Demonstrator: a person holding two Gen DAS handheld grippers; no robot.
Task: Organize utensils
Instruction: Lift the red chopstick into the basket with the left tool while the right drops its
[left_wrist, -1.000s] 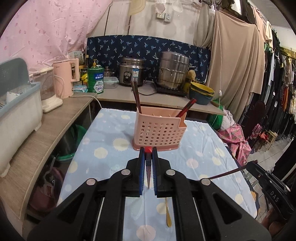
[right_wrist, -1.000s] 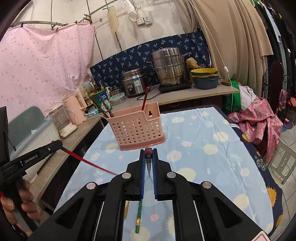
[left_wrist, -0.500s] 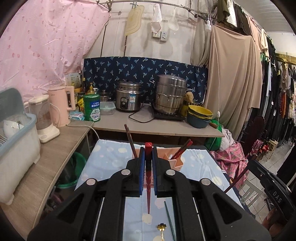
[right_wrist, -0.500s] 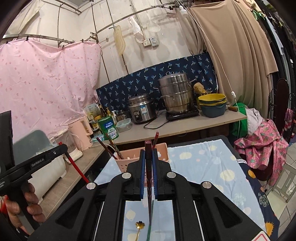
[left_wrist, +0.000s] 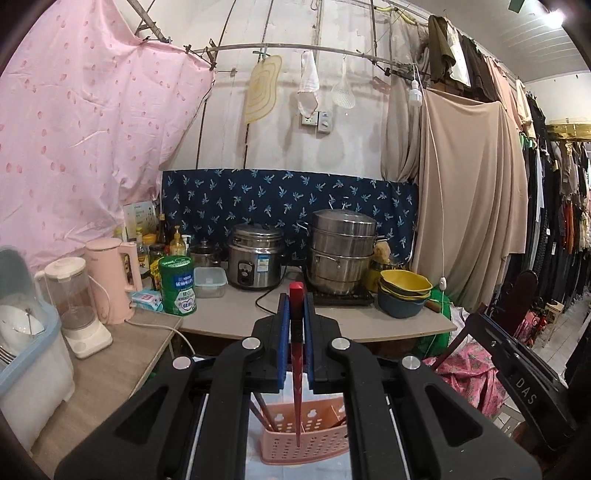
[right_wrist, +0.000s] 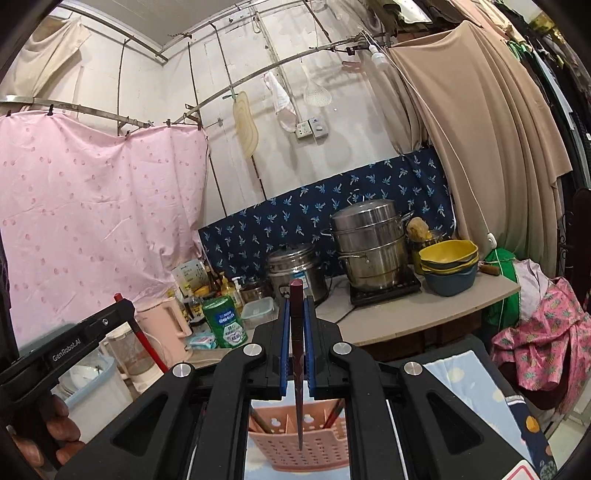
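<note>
Chopsticks: left hand-held gripper (left_wrist: 295, 314) clamps a red chopstick (left_wrist: 296, 369), right hand-held gripper (right_wrist: 296, 317) a dark chopstick (right_wrist: 297, 376), tips down so I can drop them into the pink basket (left_wrist: 306, 443).

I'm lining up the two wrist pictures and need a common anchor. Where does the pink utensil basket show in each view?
Left wrist: the pink utensil basket sits bottom centre, between the tongs' black arms, with a red chopstick hanging over it.
Right wrist: the basket is again bottom centre, below a dark red chopstick.
Shared landmark: the stacked steel steamer pot on the counter behind.
</note>
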